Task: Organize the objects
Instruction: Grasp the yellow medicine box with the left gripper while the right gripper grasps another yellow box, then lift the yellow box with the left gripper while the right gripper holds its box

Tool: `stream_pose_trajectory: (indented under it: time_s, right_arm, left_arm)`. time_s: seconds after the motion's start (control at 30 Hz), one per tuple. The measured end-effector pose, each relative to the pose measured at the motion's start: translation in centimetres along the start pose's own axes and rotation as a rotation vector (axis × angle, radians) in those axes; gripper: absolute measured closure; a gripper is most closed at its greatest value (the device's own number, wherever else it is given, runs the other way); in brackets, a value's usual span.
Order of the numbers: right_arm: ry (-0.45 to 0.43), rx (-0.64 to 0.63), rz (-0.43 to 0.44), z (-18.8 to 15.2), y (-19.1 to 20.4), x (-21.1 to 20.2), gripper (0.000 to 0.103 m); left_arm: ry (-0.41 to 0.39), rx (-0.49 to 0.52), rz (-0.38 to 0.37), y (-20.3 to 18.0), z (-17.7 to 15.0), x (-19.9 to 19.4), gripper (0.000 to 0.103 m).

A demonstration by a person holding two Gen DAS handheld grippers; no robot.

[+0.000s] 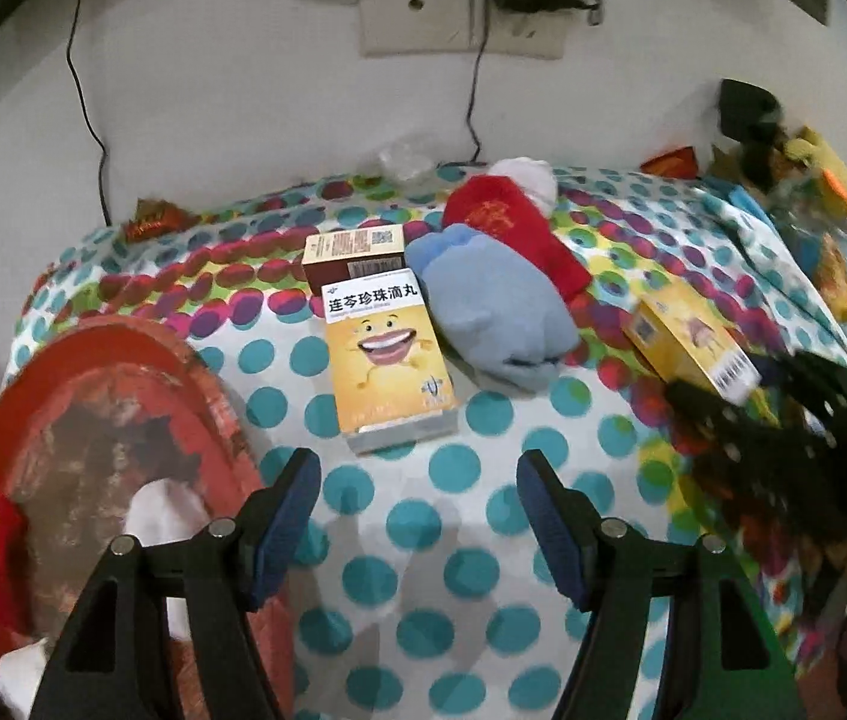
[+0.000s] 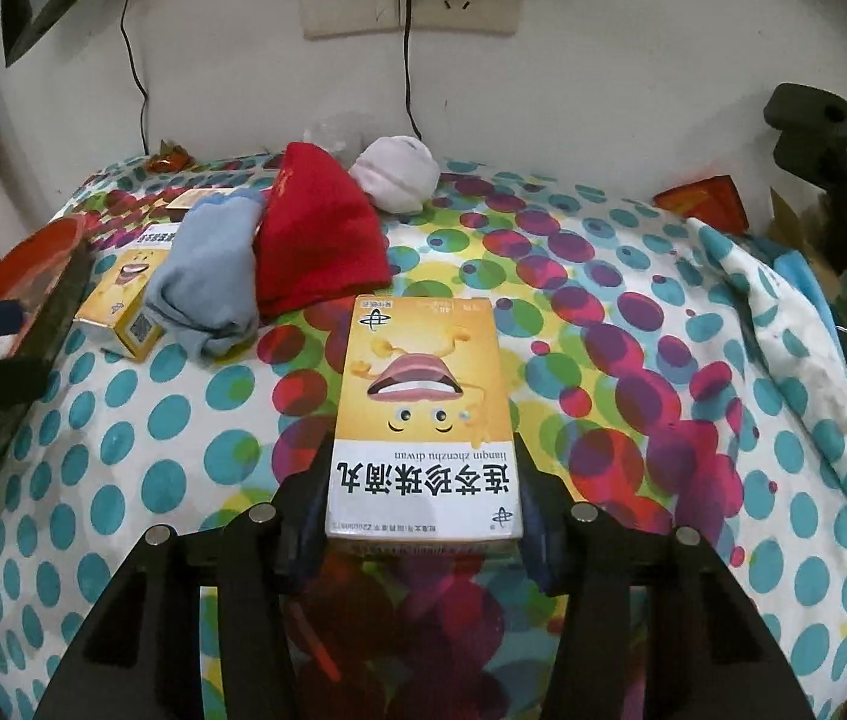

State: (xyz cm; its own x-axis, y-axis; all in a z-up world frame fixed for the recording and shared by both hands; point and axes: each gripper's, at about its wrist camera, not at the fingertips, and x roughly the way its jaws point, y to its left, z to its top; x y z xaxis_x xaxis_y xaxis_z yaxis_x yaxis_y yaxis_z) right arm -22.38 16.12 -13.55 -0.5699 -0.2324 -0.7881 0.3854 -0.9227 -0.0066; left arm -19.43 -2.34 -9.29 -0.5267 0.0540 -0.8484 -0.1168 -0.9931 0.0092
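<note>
Your right gripper clamps one yellow medicine box.
Your left gripper gapes empty above the dotted cloth.

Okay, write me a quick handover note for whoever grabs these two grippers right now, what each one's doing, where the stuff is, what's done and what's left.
Right gripper: shut on a yellow medicine box, which sits on the dotted cloth.
Left gripper: open, holding nothing, hanging over the cloth just short of a second yellow box.
A brown box lies behind that second box; blue sock, red sock and white sock are piled beside them.
Red basin at the left already holds some red and white fabric.
Left: both yellow boxes, the brown box and the three socks are still out on the cloth.
</note>
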Motion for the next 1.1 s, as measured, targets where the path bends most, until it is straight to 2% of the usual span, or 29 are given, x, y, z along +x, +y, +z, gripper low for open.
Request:
stream_pose_trajectory:
  time_s: [0.2, 0.4, 0.8, 0.83, 0.9, 1.1]
  right_arm:
    - [0.001, -0.013, -0.001, -0.1, 0.3, 0.0, 0.054]
    - [0.001, -0.013, 0.0, -0.1, 0.3, -0.1, 0.054]
    - [0.001, -0.016, -0.005, -0.1, 0.2, -0.1, 0.054]
    - [0.001, -0.016, -0.005, -0.1, 0.3, -0.1, 0.054]
    - [0.001, -0.016, -0.005, -0.1, 0.3, -0.1, 0.054]
    - [0.001, -0.015, -0.006, -0.1, 0.3, -0.1, 0.054]
  left_arm:
    - [0.032, -0.063, 0.057, 0.6, 1.6, 3.1, 0.033]
    - [0.06, -0.14, 0.049, 1.4, 2.6, 5.4, 0.033]
    - [0.037, -0.149, 0.109, 1.4, 3.5, 6.6, 0.033]
    - [0.037, -0.146, 0.109, 1.3, 3.5, 6.6, 0.034]
    - [0.03, -0.151, 0.096, 1.2, 3.4, 6.4, 0.05]
    - [0.023, -0.149, 0.087, 1.0, 3.1, 6.0, 0.051]
